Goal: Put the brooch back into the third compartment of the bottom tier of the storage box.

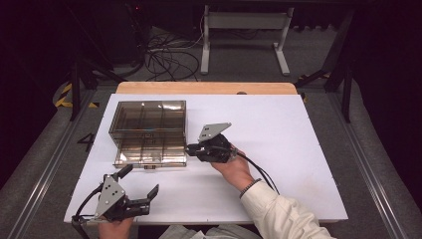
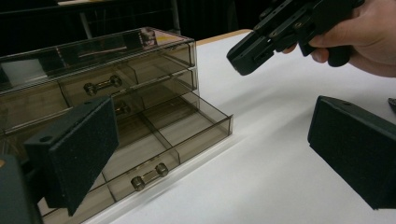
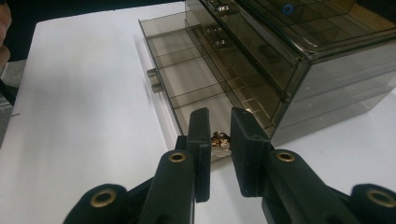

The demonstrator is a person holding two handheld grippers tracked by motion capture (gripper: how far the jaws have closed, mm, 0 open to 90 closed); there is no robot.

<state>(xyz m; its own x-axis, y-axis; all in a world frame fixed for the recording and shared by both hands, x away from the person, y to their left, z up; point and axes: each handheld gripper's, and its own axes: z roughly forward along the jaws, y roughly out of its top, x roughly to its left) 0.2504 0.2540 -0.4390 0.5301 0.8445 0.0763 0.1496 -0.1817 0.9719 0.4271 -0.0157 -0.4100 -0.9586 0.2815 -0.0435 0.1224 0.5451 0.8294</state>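
A smoky see-through drawer box (image 1: 148, 119) stands on the left half of the white table. Its bottom drawer (image 1: 149, 155) is pulled out toward me, and its divided compartments (image 3: 187, 79) look bare. My right gripper (image 1: 191, 149) hovers at the drawer's right front corner. Its jaws (image 3: 219, 116) are nearly closed on a small gold-coloured shiny thing (image 3: 219, 140), just above the drawer's corner compartment. My left gripper (image 1: 141, 180) rests near the table's front left edge, jaws wide apart with nothing between them (image 2: 210, 121). It faces the drawer's front handle (image 2: 149, 175).
The white table top (image 1: 278, 134) stretches bare to the right of the box. The two upper drawers (image 2: 100, 86) are pushed in, each with a metal handle. Cables and a table frame (image 1: 244, 30) lie on the floor beyond the far edge.
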